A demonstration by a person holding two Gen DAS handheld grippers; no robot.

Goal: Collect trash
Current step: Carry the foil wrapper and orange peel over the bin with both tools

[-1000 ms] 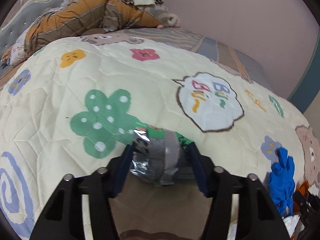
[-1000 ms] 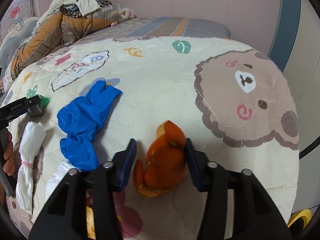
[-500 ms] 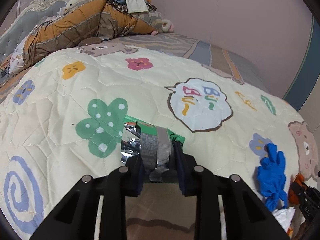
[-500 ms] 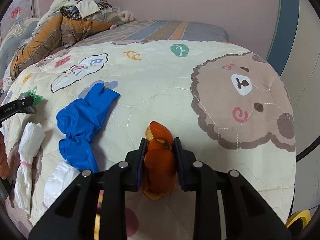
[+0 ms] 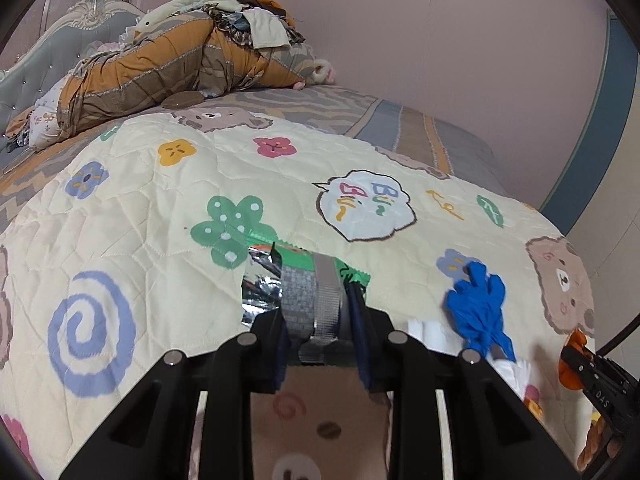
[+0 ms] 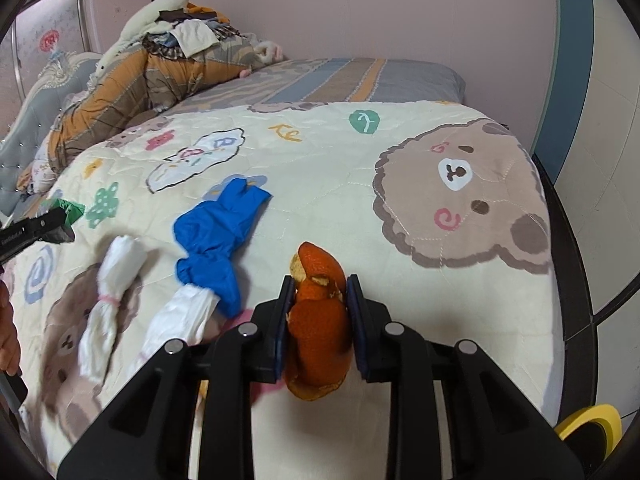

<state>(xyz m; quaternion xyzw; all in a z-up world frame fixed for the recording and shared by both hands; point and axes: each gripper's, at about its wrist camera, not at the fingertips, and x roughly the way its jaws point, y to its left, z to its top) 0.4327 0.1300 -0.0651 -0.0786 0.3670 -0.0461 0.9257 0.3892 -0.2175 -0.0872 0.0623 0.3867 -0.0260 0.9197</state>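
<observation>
My left gripper point(image 5: 318, 312) is shut on a crumpled green and silver snack wrapper point(image 5: 308, 288) and holds it above the cartoon quilt point(image 5: 160, 208). My right gripper point(image 6: 318, 304) is shut on an orange peel point(image 6: 318, 320), lifted off the quilt point(image 6: 360, 184). A crumpled blue glove point(image 6: 218, 236) lies left of the right gripper; it also shows in the left wrist view point(image 5: 478, 304). Two white tissue twists point(image 6: 110, 284) point(image 6: 180, 320) lie beside the glove. The left gripper with its wrapper point(image 6: 56, 220) shows at the left edge of the right wrist view.
A heap of orange-brown bedding and clothes point(image 5: 180, 60) lies at the head of the bed against a grey headboard point(image 5: 32, 64). The pink wall point(image 5: 440, 40) runs behind. The bed's right edge point(image 6: 560, 280) drops off, with a yellow object point(image 6: 588, 420) below.
Both grippers closed, the left on the wrapper and the right on the orange peel, then lifted them up and back from the quilt.
</observation>
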